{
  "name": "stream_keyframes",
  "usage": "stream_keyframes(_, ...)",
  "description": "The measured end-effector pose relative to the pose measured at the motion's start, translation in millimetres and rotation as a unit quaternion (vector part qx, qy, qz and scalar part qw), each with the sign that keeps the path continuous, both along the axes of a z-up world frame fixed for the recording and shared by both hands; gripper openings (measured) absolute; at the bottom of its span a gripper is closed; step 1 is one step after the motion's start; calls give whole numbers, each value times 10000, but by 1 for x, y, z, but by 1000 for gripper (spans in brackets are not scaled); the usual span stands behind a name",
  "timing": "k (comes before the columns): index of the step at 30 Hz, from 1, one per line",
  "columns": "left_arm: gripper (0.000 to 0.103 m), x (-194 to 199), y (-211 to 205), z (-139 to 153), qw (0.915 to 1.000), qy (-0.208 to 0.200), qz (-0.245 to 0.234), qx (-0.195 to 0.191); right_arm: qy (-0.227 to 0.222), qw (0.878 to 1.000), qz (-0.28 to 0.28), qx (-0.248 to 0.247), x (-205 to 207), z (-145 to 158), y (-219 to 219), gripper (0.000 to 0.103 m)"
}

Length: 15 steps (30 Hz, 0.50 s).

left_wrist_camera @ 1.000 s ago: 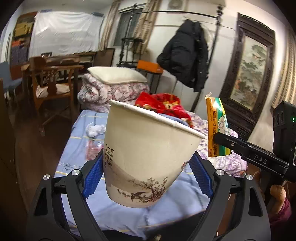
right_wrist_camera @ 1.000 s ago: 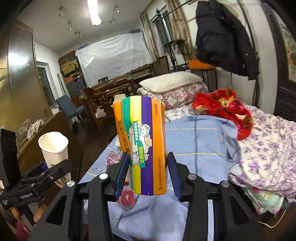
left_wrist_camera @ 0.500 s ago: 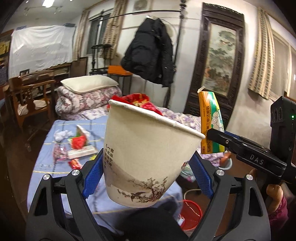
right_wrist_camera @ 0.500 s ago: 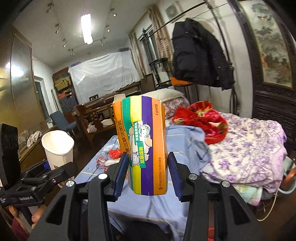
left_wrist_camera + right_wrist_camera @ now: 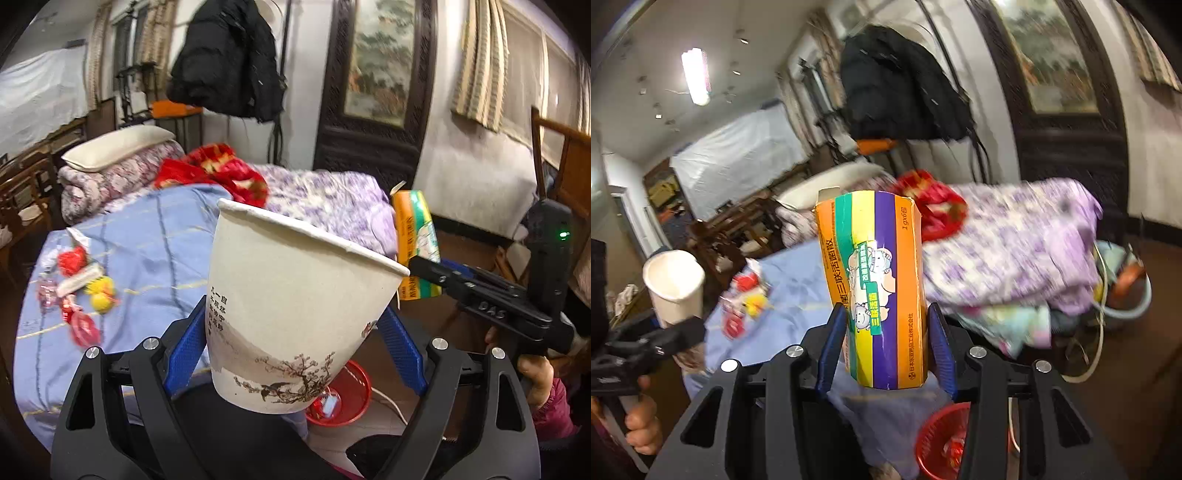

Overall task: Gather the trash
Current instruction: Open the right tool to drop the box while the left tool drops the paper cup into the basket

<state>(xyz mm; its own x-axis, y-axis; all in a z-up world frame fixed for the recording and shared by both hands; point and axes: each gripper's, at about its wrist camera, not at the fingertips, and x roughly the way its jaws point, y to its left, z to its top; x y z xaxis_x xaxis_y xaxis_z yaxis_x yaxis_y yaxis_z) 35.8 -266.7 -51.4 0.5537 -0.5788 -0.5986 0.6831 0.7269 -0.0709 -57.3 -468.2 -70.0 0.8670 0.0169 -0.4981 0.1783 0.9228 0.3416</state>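
Observation:
A white paper cup (image 5: 295, 295) printed with a tree fills the left wrist view, upright, and my left gripper (image 5: 293, 336) is shut on its sides. An orange, green and purple carton (image 5: 875, 288) stands between the blue pads of my right gripper (image 5: 886, 343), which is shut on it. Each wrist view shows the other hand's load: the carton (image 5: 415, 229) at the right, the cup (image 5: 674, 280) at the left. A red basin (image 5: 347, 391) holding wrappers sits on the floor below both grippers, at the bed's foot. Loose red and yellow wrappers (image 5: 77, 291) lie on the blue sheet.
The bed (image 5: 155, 236) carries a purple flowered quilt (image 5: 1015, 251), a red blanket (image 5: 218, 170) and a pillow. A black coat (image 5: 225, 59) hangs behind it. A blue tub (image 5: 1126, 295) and a white cable lie on the floor at the right. A person's hand (image 5: 535, 373) grips each handle.
Both views have swung right along the bed toward its foot. The wrappers have slid to the left, and the red basin on the floor has come into sight. Both grips are unchanged.

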Motion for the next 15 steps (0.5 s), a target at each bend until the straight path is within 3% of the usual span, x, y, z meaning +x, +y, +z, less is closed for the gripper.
stream_keyframes(7, 84, 9, -42, -48, 9974, 453, -306, 460, 1230, 9919, -235, 196, 22, -104, -27, 51)
stream_keyframes(9, 84, 14, -49, -62, 9960, 604, -367, 546, 1802, 9833, -139, 214, 33, -143, -27, 68)
stream_keyframes(11, 84, 18, -55, -74, 9944, 742, -436, 617, 2280, 9731, -230, 218, 37, -178, -29, 70)
stream_keyframes(12, 84, 19, -59, -80, 9935, 799, -474, 656, 2346, 9713, -292, 273, 35, -186, -31, 70)
stream_keyframes(15, 84, 24, -73, -96, 9906, 950, -593, 791, 1935, 9767, -549, 743, 16, -183, -55, 70)
